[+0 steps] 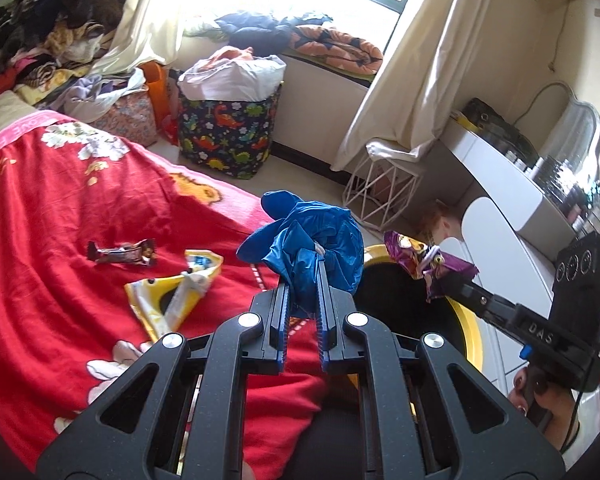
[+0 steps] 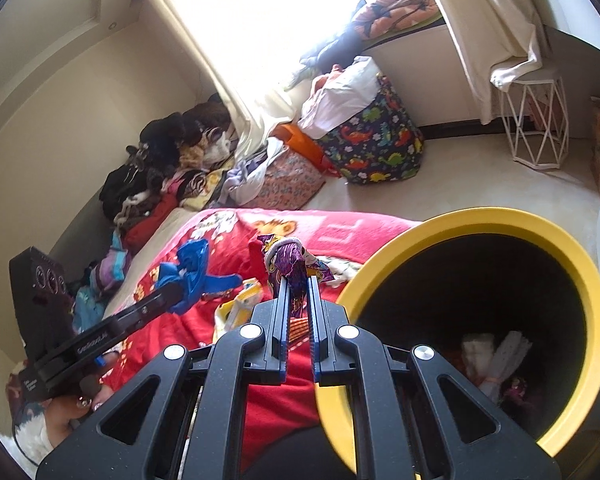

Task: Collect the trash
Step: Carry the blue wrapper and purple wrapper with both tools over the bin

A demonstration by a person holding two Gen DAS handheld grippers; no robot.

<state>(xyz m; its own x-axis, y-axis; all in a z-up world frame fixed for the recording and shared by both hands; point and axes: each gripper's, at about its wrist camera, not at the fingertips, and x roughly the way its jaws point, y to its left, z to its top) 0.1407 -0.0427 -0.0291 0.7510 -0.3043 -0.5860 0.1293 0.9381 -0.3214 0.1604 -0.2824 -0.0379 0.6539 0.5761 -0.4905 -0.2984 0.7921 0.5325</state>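
My left gripper (image 1: 303,276) clenches blue bag (image 1: 312,240), right gripper (image 2: 298,280) purple wrapper (image 2: 286,258); bin (image 2: 480,216) at 3 o'clock; yellow wrapper (image 1: 172,292), brown wrapper (image 1: 122,254) left on bed (image 1: 60,208).

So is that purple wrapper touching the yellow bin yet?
Apart. The right wrist view shows the purple wrapper pinched in the right gripper, with red blanket visible between it and the yellow bin.

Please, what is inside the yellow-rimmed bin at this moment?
Inside the yellow-rimmed bin, white crumpled paper and a small purple scrap lie at the bottom. The right claw's frame covers the near part, so anything there cannot be seen.
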